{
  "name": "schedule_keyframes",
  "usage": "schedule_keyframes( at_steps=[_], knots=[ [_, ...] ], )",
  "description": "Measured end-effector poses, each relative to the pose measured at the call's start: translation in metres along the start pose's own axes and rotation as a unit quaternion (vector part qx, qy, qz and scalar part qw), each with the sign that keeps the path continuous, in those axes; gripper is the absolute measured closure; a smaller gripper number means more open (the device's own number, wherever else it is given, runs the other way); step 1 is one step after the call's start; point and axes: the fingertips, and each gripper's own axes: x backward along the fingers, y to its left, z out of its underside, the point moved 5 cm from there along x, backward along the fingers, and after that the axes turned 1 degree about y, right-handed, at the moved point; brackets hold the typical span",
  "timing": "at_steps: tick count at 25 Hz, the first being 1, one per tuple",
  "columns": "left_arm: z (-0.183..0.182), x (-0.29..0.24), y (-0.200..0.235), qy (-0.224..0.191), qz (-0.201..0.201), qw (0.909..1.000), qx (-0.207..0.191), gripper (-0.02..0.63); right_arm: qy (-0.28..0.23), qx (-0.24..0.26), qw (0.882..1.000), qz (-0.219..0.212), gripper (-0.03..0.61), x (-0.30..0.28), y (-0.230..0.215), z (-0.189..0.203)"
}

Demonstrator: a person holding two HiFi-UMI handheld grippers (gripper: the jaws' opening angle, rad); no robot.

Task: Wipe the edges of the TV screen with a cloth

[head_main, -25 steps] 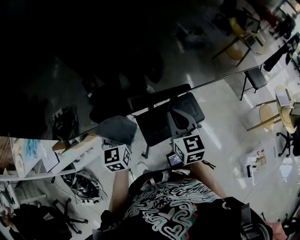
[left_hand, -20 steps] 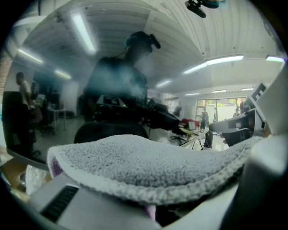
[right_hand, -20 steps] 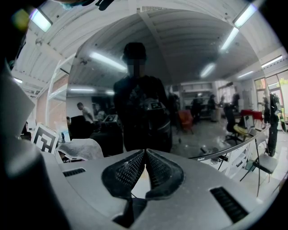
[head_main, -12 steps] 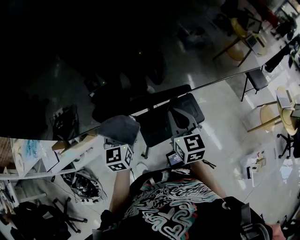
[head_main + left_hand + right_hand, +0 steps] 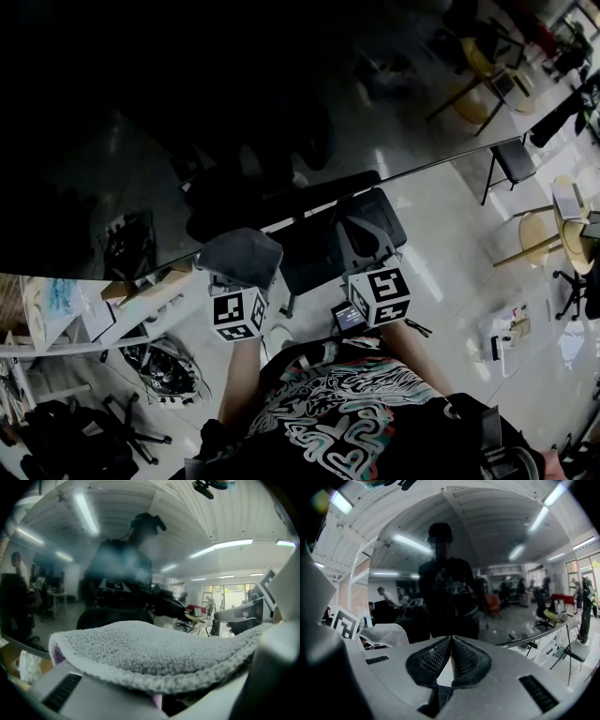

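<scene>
Left tool [image 5: 157,702] clamped on folded grey terry cloth [image 5: 150,651], held at lower edge of glossy black TV screen [image 5: 187,112], apparently for wiping; right tool [image 5: 451,660] empty, jaws together, parked alongside.

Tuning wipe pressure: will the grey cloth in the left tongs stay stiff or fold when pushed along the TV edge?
Likely floppy: the cloth drapes in a soft curve over the left tongs, so it would probably buckle when pushed. Its fuzzy pile suggests it is light and would drag, not slip, on the glossy TV screen.
</scene>
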Motion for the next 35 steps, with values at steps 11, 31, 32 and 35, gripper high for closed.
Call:
schedule_keyframes(
  at_steps=[11, 31, 32, 35],
  knots=[
    [-0.003, -0.008, -0.017, -0.004, -0.001, 1.0, 0.007, 0.583, 0.004, 0.005, 1.0, -0.006, 0.548, 0.002, -0.016, 0.0],
    [-0.005, -0.019, -0.035, -0.006, -0.017, 0.9995, 0.024, 0.583, 0.019, 0.008, 0.999, -0.032, 0.548, -0.011, -0.041, 0.007],
    [-0.005, -0.02, -0.036, -0.006, -0.018, 0.9995, 0.025, 0.583, 0.019, 0.009, 0.999, -0.033, 0.548, -0.012, -0.042, 0.006],
    [-0.007, -0.021, -0.038, -0.007, -0.02, 0.9994, 0.026, 0.582, 0.021, 0.01, 0.999, -0.039, 0.548, -0.015, -0.044, 0.005]
  ],
)
